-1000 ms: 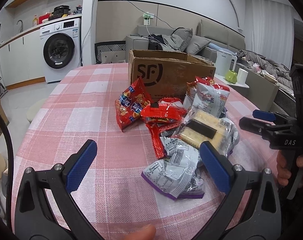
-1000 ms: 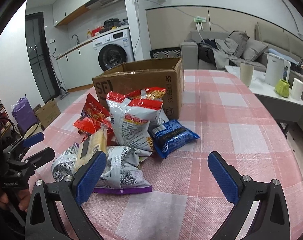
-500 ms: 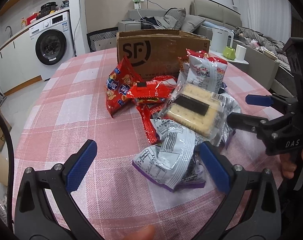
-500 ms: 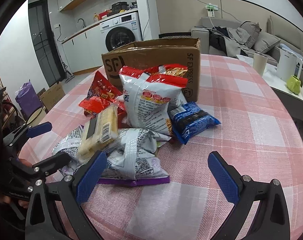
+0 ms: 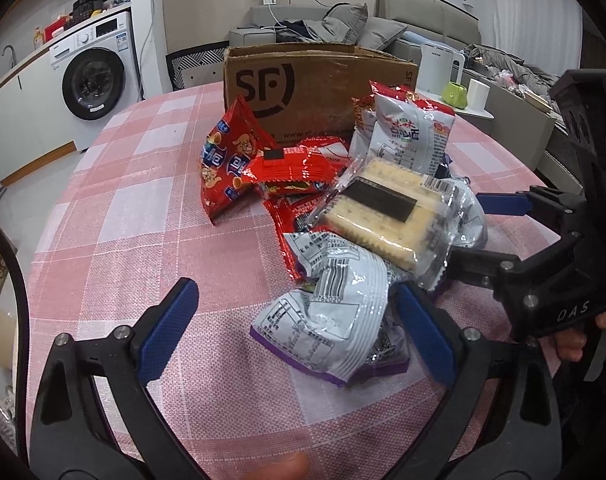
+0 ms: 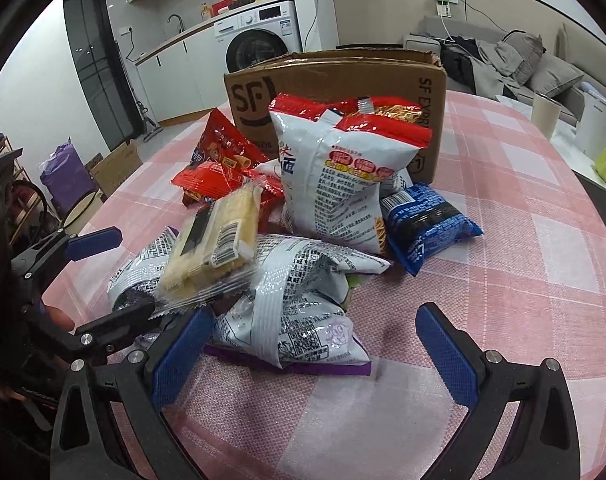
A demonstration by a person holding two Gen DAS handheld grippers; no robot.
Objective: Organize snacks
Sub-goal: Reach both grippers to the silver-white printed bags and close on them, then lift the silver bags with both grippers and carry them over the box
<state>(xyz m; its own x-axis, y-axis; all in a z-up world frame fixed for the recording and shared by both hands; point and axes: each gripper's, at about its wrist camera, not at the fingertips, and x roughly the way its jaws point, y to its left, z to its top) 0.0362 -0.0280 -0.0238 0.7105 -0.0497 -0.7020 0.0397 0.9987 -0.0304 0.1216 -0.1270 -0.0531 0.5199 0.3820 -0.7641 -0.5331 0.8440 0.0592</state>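
My left hand-held gripper [image 5: 295, 328] has just been narrowing its spread jaws around a silver-and-purple snack bag [image 5: 331, 320], not yet pinching; my right hand-held gripper [image 6: 315, 348] gapes beside that bag; snacks heap on the pink checked worktop [image 5: 135, 208] before the cardboard box [image 5: 315, 80]; next, I judge, squeeze and lift.

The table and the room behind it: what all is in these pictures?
cardboard box: one, brown, open, behind the snacks
red packets: at least two, left of the pile
white-and-red bags: at least one, leaning by the box
cracker pack: one, clear wrap, on top of the pile
silver-purple bags: at least one, nearest
blue packet: one, right of the pile
tablecloth: pink check
washing machine: one, white
sofa: grey
left gripper: black, blue pads, open
right gripper: same, open
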